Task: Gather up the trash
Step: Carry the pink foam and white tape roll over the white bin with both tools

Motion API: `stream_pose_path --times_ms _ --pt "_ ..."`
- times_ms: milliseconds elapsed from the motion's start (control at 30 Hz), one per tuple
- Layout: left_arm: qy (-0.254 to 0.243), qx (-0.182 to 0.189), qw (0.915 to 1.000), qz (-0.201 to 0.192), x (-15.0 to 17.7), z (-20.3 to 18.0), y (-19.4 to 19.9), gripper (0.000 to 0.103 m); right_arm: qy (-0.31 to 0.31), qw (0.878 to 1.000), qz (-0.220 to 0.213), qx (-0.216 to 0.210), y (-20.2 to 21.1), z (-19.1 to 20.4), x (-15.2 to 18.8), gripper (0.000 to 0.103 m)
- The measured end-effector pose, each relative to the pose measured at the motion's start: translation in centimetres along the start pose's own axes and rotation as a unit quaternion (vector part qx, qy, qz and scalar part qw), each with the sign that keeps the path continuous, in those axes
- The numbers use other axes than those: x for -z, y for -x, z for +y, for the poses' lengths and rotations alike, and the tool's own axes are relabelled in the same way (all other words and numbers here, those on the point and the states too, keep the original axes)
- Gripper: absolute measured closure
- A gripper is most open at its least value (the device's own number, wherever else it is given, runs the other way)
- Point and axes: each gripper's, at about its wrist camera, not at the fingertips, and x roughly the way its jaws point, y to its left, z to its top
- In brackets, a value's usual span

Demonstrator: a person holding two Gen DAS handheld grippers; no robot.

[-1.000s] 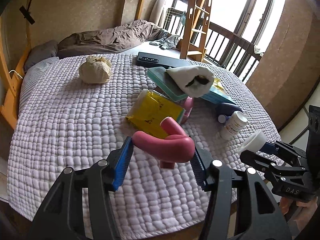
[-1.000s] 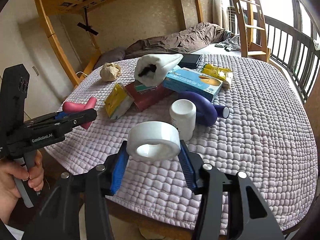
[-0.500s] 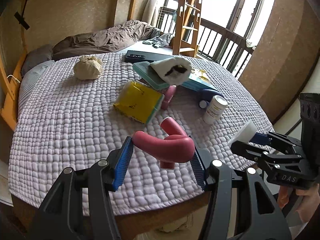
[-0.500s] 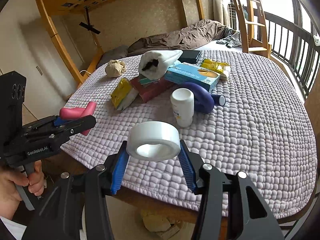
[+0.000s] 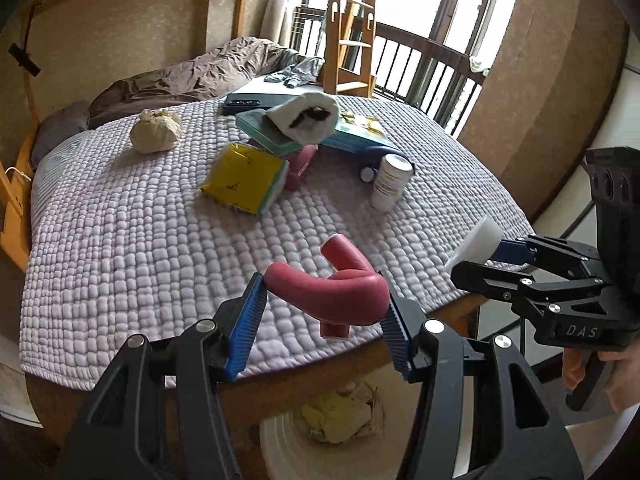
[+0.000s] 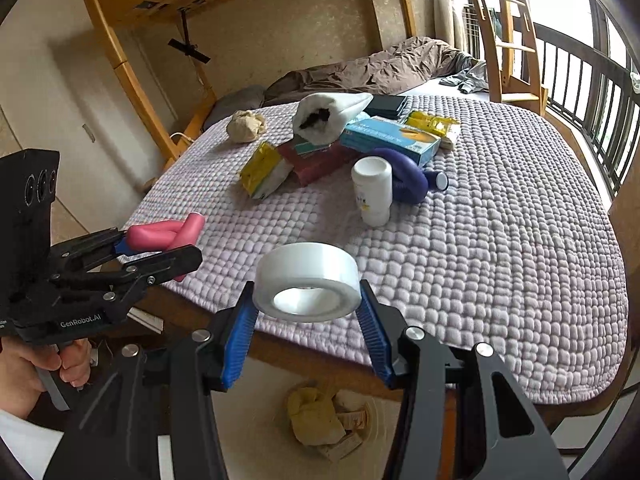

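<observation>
My left gripper (image 5: 322,312) is shut on a bent pink foam tube (image 5: 332,290), held in the air over the bed's near edge. The right gripper (image 6: 308,318) is shut on a white tape roll (image 6: 307,282), also past the bed's edge. Below both, on the floor, stands a white bin (image 5: 288,448) with crumpled yellowish trash (image 6: 316,416) in it. From the right wrist view the left gripper (image 6: 160,250) with the pink tube (image 6: 168,234) shows at the left. In the left wrist view the right gripper (image 5: 496,258) and its tape roll (image 5: 478,240) show at the right.
On the quilted bed (image 5: 120,248) lie a crumpled paper ball (image 5: 156,136), a yellow packet (image 5: 244,180), a white bottle (image 6: 372,190), a purple tube (image 6: 408,176), a blue box (image 6: 392,140), a white sock-like bundle (image 6: 328,116) and a black case (image 5: 244,102). A railing (image 6: 580,92) runs along the right.
Both grippers have drawn back from the bed with their loads still held. The bed's wooden edge and the bin below have come into view.
</observation>
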Motion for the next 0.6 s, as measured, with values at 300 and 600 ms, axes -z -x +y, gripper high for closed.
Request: stream_pose_path --times_ms 300,600 --pt "-0.019 0.011 0.9996 0.017 1.5 -1.1 0.6 0.047 0.006 1.0 0.011 -0.009 1.5 0.8 1.8 0.054" --pt "-0.036 0.023 0.9985 0.035 3.1 -2.2 1.2 0.047 0.002 0.999 0.03 -0.022 2.5 1.0 3.6 0.054"
